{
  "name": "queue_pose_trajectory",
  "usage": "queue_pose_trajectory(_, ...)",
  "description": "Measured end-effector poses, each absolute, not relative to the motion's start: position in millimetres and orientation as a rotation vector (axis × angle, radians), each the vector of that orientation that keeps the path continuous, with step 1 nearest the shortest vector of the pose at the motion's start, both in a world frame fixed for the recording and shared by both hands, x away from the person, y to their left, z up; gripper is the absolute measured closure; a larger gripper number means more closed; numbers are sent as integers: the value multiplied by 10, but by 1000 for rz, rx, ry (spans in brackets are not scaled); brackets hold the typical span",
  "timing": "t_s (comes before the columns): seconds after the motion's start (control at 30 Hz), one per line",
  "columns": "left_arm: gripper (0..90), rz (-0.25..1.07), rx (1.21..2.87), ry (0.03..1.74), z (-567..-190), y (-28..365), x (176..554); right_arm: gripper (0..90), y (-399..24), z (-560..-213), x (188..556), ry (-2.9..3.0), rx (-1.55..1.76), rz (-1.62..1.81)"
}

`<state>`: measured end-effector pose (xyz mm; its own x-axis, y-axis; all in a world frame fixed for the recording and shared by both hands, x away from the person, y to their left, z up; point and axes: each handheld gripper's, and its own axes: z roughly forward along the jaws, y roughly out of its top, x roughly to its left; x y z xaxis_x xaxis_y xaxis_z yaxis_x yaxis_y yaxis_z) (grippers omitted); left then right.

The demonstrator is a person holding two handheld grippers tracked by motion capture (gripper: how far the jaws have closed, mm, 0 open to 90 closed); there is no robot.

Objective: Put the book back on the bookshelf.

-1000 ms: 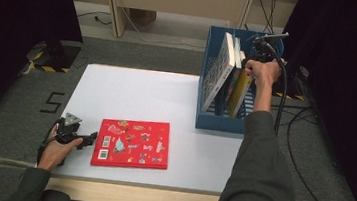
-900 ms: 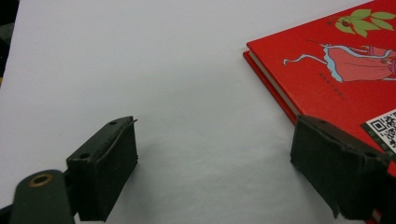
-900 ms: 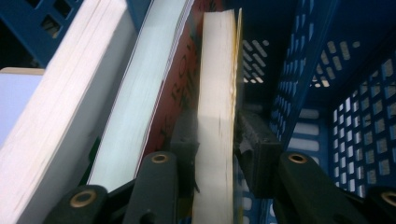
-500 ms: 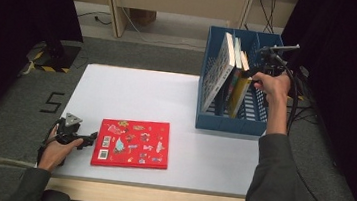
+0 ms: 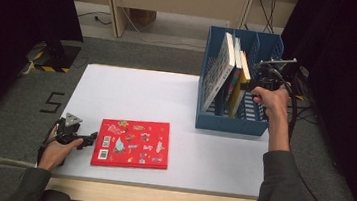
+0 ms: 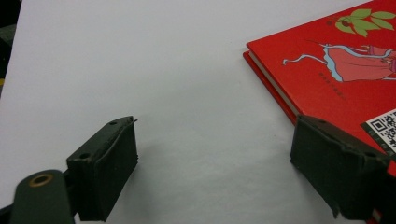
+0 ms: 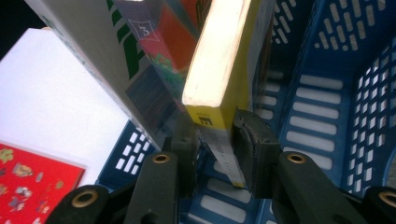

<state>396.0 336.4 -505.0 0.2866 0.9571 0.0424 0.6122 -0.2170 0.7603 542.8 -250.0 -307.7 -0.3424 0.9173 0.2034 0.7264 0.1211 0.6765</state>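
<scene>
right tongs [image 7: 212, 135] sit at the yellow book [image 7: 224, 79] inside the blue file rack [image 5: 254, 126], and i see their jaws on either side of the book's lower spine, the pads pressed to its two covers, so they are gripping it. those jaws have just been closing, with the book between them. from the high view my right tongs [image 5: 257, 83] are at the right-hand side of the rack, over the slot where the books stand. the yellow book [image 5: 242, 82] leans to the left against two others: a multicoloured book [image 7: 159, 42] right beside it and a larger white book [image 7: 93, 56] beyond that, all three tilted the same way. in the high view the white book [image 5: 220, 69] is the leftmost and tallest of the three, resting against the rack's left wall.

left tongs [image 6: 215, 163] are spread wide and holding nothing; i see bare white table [image 6: 163, 70] between the jaws. one jaw is just at the near corner of the red picture book [image 6: 336, 79], though i cannot tell whether it touches the cover. from above, my left tongs [image 5: 84, 138] lie low on the table just beside the left edge of the red picture book [image 5: 131, 143], which lies flat and closed near the front of the table [image 5: 141, 96], well apart from the rack.
</scene>
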Motion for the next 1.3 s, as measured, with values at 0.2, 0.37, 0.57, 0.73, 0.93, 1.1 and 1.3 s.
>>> queue_pose_trajectory(0.2, 137, 697, 1924, 1402, -5050, 3364, 3959, 704, -2460, -3101, 5504, 2119, 1623, 1071)
queue_pose_trajectory(0.37, 137, 695, 1923, 1403, -5050, 3365, 3961, 701, -2452, -3112, 5585, 2108, 1630, 1085)
queue_pose_trajectory(0.57, 137, 687, 1922, 1405, -5050, 3371, 3965, 702, -2462, -3108, 5706, 2094, 1651, 1093)
queue_pose_trajectory(0.73, 137, 691, 1926, 1404, -5050, 3371, 3963, 702, -2420, -3097, 5785, 2093, 1653, 1079)
queue_pose_trajectory(0.93, 137, 690, 1926, 1403, -5049, 3370, 3963, 698, -2402, -3100, 5814, 2094, 1652, 1077)
queue_pose_trajectory(1.1, 137, 690, 1925, 1404, -5050, 3371, 3963, 684, -2405, -3099, 5780, 2107, 1640, 1061)
queue_pose_trajectory(1.3, 137, 692, 1923, 1404, -5051, 3367, 3963, 701, -2459, -3103, 5690, 2111, 1623, 1069)
